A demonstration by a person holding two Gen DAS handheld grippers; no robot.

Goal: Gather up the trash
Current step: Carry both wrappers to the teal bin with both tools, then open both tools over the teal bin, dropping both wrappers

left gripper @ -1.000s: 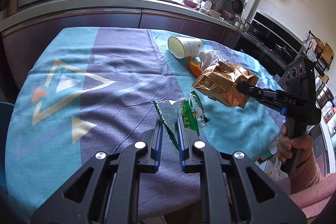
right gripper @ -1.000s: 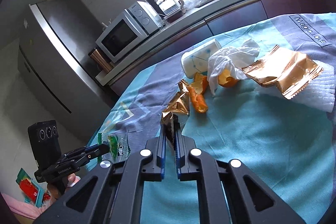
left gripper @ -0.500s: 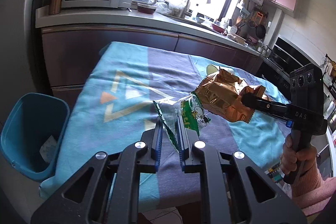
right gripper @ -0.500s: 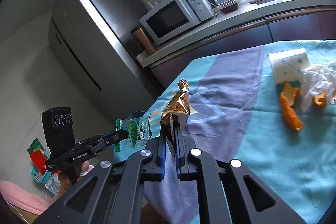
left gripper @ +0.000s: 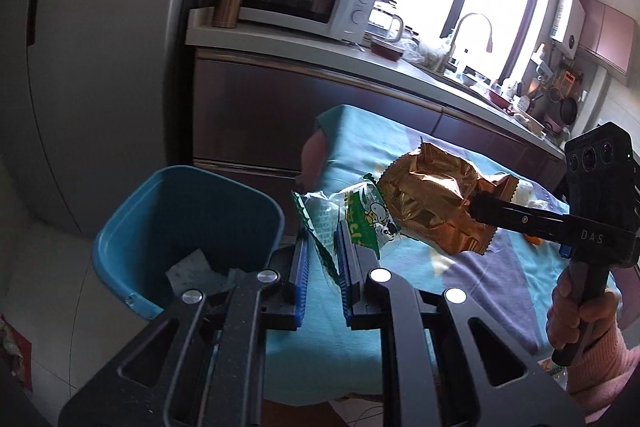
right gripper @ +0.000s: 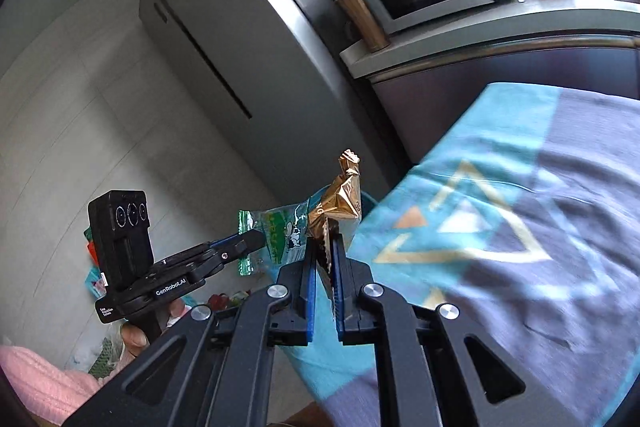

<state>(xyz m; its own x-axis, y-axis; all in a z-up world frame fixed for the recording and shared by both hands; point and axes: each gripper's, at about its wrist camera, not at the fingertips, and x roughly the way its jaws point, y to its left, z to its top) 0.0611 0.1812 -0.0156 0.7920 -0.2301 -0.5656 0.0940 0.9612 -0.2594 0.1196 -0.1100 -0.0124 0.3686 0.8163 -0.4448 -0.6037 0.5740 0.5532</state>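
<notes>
the left gripper (left gripper: pixel 323 259) is clamped on a green and clear wrapper (left gripper: pixel 352 219), held up beside the blue bin (left gripper: pixel 192 227) at the table's (left gripper: pixel 400 291) edge. the right gripper (right gripper: pixel 323 267) pinches a crumpled gold wrapper (right gripper: pixel 340 199) just beside it, above the tablecloth's (right gripper: pixel 520 227) near corner.

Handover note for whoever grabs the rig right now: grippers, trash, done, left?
Left gripper: shut on the green wrapper, held in the air just right of the blue bin.
Right gripper: shut on the gold wrapper, beside the green one, past the table edge.
Done: both wrappers lifted off the table; the bin already holds some paper.
Left: move both over the bin, release. More trash probably remains on the table, mostly hidden here.
</notes>
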